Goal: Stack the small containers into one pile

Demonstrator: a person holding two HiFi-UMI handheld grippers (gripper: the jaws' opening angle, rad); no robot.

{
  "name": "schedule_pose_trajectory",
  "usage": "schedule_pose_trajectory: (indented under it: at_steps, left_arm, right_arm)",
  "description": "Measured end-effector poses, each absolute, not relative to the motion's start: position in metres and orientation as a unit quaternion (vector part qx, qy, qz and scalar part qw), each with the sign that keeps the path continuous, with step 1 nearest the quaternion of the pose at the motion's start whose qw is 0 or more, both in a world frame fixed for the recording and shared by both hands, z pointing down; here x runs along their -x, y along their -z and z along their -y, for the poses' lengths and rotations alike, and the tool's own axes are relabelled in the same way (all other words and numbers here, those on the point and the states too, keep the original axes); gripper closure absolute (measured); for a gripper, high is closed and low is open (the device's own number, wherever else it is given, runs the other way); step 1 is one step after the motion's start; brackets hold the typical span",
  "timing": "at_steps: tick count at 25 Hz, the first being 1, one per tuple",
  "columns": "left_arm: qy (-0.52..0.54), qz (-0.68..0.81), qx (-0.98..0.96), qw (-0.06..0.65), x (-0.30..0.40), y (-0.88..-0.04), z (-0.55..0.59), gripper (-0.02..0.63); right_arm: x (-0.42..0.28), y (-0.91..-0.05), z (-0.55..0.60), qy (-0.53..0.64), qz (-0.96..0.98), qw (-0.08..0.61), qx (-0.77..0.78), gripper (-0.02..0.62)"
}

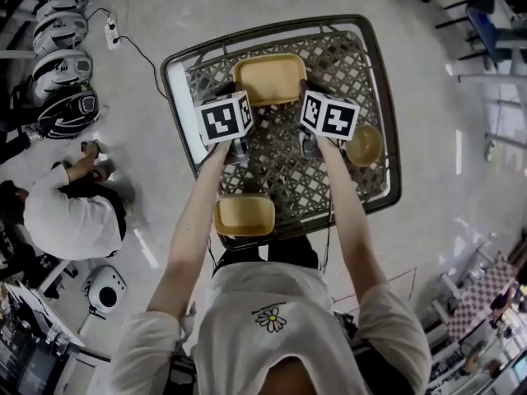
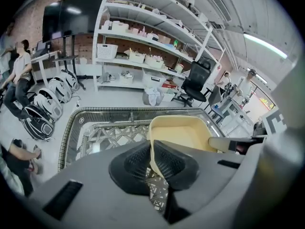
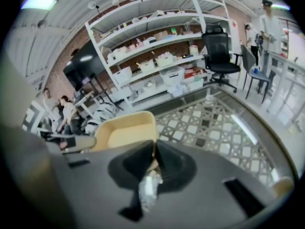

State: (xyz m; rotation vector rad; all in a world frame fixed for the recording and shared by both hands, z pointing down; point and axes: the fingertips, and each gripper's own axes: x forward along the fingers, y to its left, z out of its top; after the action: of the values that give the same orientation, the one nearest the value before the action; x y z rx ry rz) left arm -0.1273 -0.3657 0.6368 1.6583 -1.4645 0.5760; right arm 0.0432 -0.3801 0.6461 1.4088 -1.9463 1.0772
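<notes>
Head view: on the lattice table (image 1: 394,179), an empty tan tray (image 1: 270,79) sits at the far edge between the left gripper (image 1: 230,97) and the right gripper (image 1: 305,95). A second tray (image 1: 244,216) lies empty at the near edge, and a round bowl (image 1: 363,144) at the right edge.
Left gripper view: the left gripper (image 2: 152,159) has its jaws clamped on the tan tray's (image 2: 183,132) side wall.
Right gripper view: the right gripper (image 3: 153,159) has its jaws pinched on the opposite wall of the tan tray (image 3: 126,132).

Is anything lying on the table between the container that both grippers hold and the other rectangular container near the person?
Nothing visible: only bare lattice table top lies between the held container and the near container. The round bowl sits off to the right.
</notes>
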Motion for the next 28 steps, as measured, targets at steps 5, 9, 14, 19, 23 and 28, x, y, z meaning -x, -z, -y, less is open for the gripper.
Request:
schedule_pose_trajectory:
  at_steps: [5,9,14,19,23,28]
  left_arm:
    - [-0.206,0.590,-0.683,0.377,0.136,-0.594,0.361,0.566]
    - [-0.188,0.594,-0.705,0.339,0.139,-0.547,0.341,0.566]
    - [-0.156,0.598,-0.733,0.286,0.138,-0.475,0.293,0.566]
    - [-0.117,0.602,-0.756,0.230,0.144,-0.406,0.220,0.566]
    - [-0.095,0.607,-0.766,0.192,0.152,-0.369,0.159,0.567]
    - [-0.065,0.597,-0.776,0.193,0.159,-0.355,0.113,0.569]
  right_arm:
    - [-0.035,-0.595,0.371,-0.352,0.735,0.218,-0.537,0.551]
    - [-0.030,-0.544,0.345,-0.304,0.751,0.193,-0.554,0.551]
    - [-0.030,-0.473,0.291,-0.260,0.762,0.155,-0.572,0.551]
    - [-0.025,-0.406,0.215,-0.211,0.773,0.115,-0.588,0.551]
    - [-0.017,-0.377,0.150,-0.178,0.783,0.081,-0.590,0.551]
    - [-0.010,-0.366,0.101,-0.171,0.776,0.054,-0.605,0.551]
